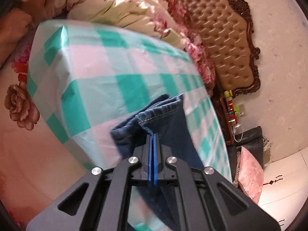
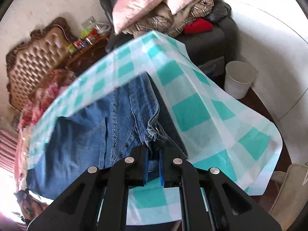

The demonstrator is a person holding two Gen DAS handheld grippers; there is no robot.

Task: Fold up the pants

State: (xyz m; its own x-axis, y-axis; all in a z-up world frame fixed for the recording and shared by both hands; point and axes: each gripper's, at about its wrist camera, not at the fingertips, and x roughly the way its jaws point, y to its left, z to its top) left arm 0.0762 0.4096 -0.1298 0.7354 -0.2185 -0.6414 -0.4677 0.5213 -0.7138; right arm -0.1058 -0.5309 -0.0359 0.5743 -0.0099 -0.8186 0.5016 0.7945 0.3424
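The pants are blue jeans. In the left wrist view my left gripper (image 1: 153, 134) is shut on a hemmed leg end of the jeans (image 1: 163, 113), held above a green-and-white checked cloth (image 1: 107, 73). In the right wrist view my right gripper (image 2: 154, 146) is shut on the waistband end of the jeans (image 2: 107, 119), near a metal button. The denim hangs away from it over the checked cloth (image 2: 192, 104), and a flap of that cloth lies across the jeans' far part.
A floral quilt (image 1: 123, 5) and tufted brown headboard (image 1: 221, 38) lie beyond the cloth. A dark armchair (image 2: 215, 36) piled with pink pillows (image 2: 146, 2) and clothes stands at the right, with a white waste bin (image 2: 238, 79) beside it.
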